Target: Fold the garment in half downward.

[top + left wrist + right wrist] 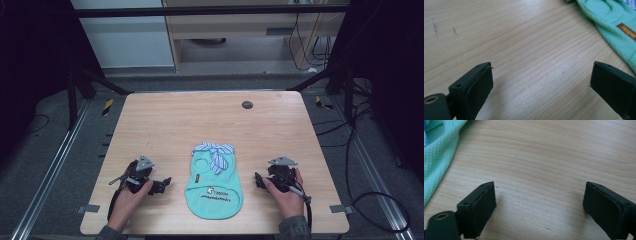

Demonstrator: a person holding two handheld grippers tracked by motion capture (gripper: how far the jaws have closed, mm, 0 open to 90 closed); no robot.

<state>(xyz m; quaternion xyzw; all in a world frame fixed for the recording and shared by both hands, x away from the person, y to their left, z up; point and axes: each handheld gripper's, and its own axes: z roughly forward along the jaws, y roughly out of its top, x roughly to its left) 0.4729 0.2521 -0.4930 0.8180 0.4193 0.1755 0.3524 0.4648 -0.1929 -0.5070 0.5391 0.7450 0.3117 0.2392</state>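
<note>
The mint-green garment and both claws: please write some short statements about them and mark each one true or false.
1. The mint-green garment lies flat on the wooden table between the two claws. True.
2. The left claw is shut on the garment. False: its jaws stand wide apart over bare wood.
3. The right claw is open and holds nothing. True.
4. The striped bow lies at the garment's near hem. False: it is at the far end.

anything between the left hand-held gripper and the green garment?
Nothing: bare wooden table between the left hand-held gripper and the green garment, seen in the left gripper view.
</note>
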